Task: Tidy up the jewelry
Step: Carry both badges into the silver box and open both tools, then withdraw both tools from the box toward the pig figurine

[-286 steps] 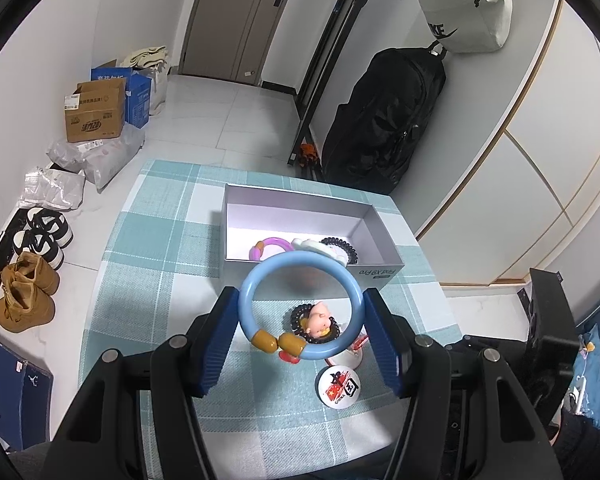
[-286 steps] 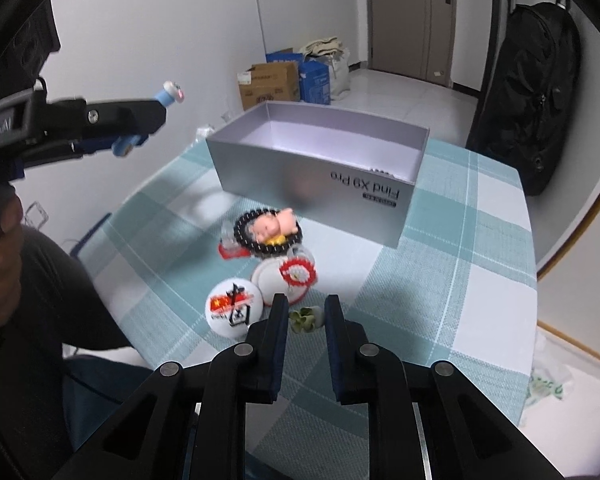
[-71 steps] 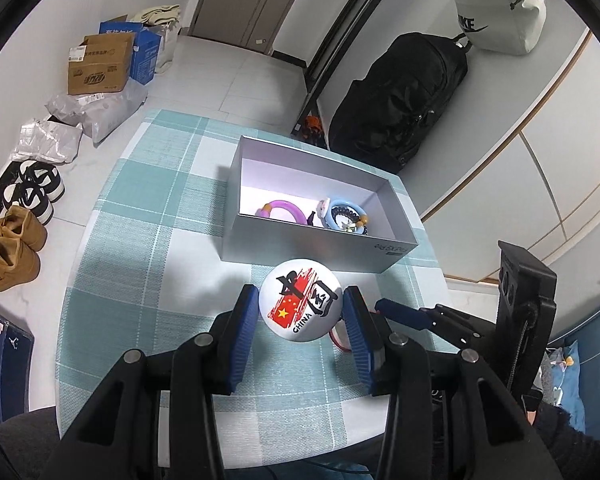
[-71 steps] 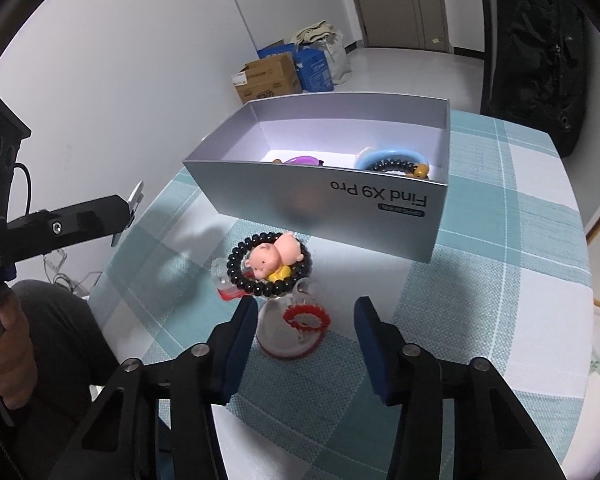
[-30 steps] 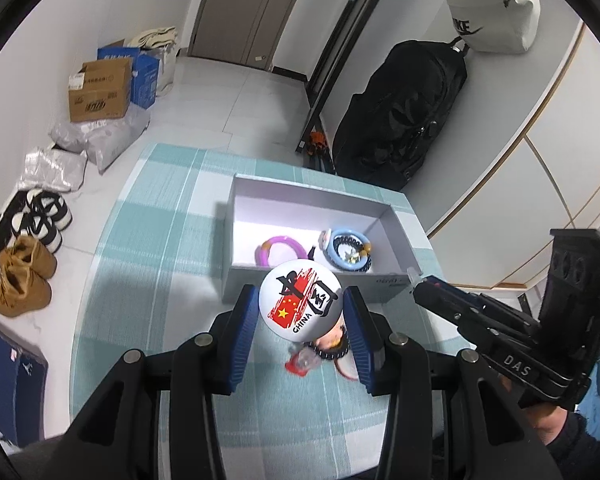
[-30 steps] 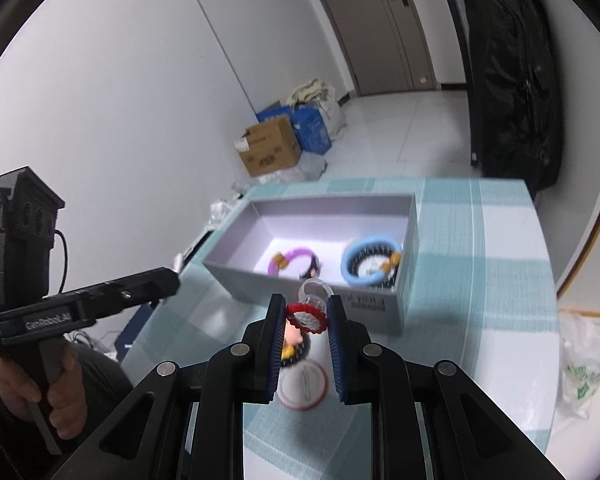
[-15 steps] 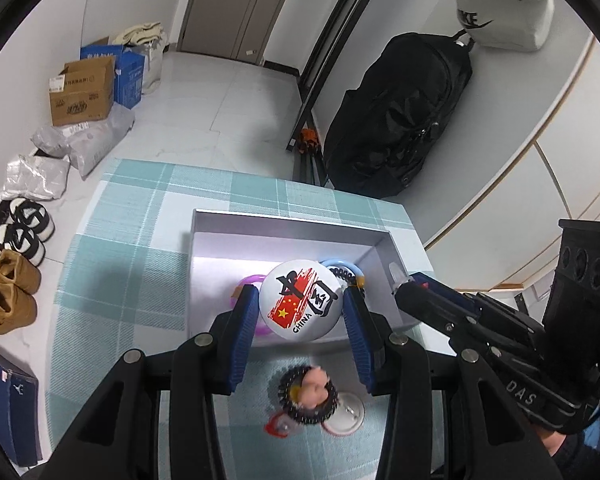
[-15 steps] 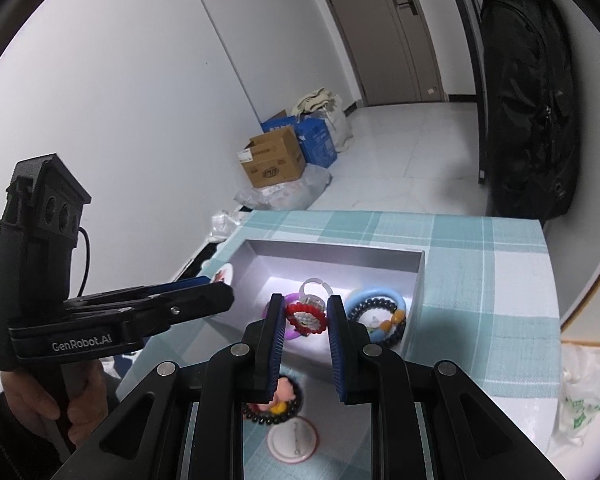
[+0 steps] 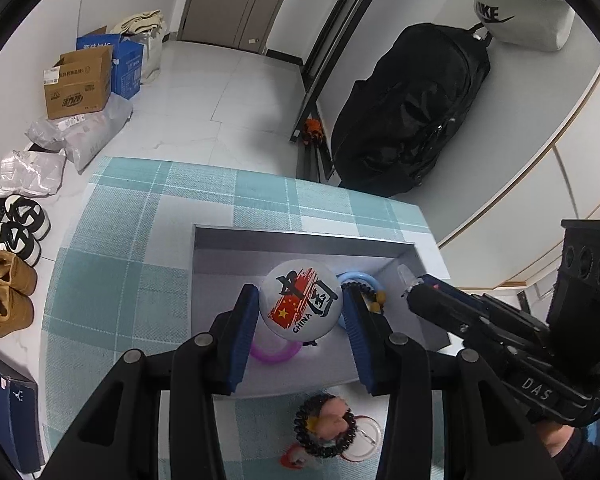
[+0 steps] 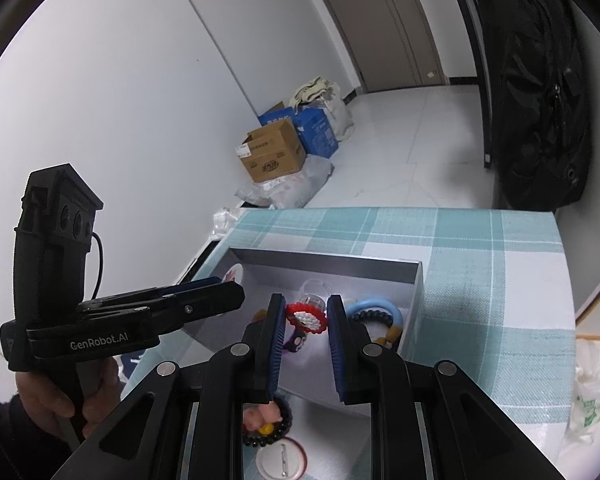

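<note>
We look down on a table under a teal-and-white checked cloth (image 9: 112,264), its far edge meeting bare white floor tiles and its right corner close to a black bag (image 9: 412,120) leaning at the wall. On the cloth sits an open grey box (image 9: 300,238), its far wall parallel to the table's far edge, with a wide band of cloth free on the left and a narrower one on the right. Both our grippers hang above the box's open top, pointing steeply down and forward, side by side and apart.

Our left gripper (image 9: 300,312) is clamped on a round white badge (image 9: 300,306) printed with a red flag and "CHINA", held flat-face up over the box interior. Our right gripper (image 10: 305,320) pinches a small red-rimmed ring charm (image 10: 306,318) with a clear loop, over the middle of the box. A hand (image 10: 56,400) grasps the left tool's handle at the lower left of the right wrist view.

Inside the box lie a light blue bangle (image 10: 376,312) and a purple ring (image 9: 274,354). On the cloth, just in front of the near wall, rest a black bead bracelet with a pink pig figure (image 9: 326,426) and another white badge (image 10: 281,460).
</note>
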Tool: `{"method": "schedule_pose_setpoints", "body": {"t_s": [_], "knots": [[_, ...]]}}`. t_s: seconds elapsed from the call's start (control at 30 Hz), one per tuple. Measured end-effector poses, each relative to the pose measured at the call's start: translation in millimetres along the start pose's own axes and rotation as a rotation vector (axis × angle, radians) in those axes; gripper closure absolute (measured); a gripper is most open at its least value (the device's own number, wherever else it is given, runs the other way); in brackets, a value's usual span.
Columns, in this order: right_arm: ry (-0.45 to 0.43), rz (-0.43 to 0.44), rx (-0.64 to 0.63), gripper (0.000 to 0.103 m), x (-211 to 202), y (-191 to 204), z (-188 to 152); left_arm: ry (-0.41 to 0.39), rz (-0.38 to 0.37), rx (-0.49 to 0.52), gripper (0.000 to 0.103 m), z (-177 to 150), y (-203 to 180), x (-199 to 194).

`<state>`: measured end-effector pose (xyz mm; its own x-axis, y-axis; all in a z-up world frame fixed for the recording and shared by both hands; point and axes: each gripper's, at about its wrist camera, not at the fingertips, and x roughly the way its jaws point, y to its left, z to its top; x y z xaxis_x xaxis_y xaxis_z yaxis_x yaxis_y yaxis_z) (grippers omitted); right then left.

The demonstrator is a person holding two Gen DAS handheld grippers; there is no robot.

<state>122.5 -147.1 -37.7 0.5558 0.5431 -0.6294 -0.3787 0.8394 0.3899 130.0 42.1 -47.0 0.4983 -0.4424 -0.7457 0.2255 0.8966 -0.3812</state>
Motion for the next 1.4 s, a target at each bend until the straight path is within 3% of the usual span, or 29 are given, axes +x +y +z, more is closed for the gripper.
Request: {"method": "schedule_pose_setpoints", "body": {"t_s": [0.47, 0.53, 0.6, 0.73, 0.9, 1.4], "knots": [[0.023, 0.004, 0.037, 0.08, 8, -10, 2, 0.017, 0.046, -0.005, 0.065, 4, 2, 12], [0.031, -0.009, 0.055, 0.069, 9, -14, 1, 0.019, 0.01, -0.017, 0.065, 5, 4, 13], [0.019, -0.004, 0.073, 0.067, 6, -17, 1, 0.024, 0.005, -0.016, 0.063, 5, 2, 13], [-0.012, 0.006, 0.059, 0.054, -2, -13, 2, -0.006, 0.005, 0.02, 0.041, 2, -6, 7], [-0.059, 0.031, 0.021, 0.045, -13, -3, 2, -0.014, 0.027, 0.044, 0.04, -1, -9, 6], [-0.111, 0.01, 0.014, 0.036, -24, -5, 0, -0.089, 0.017, 0.038, 0.04, -7, -6, -15]]}}
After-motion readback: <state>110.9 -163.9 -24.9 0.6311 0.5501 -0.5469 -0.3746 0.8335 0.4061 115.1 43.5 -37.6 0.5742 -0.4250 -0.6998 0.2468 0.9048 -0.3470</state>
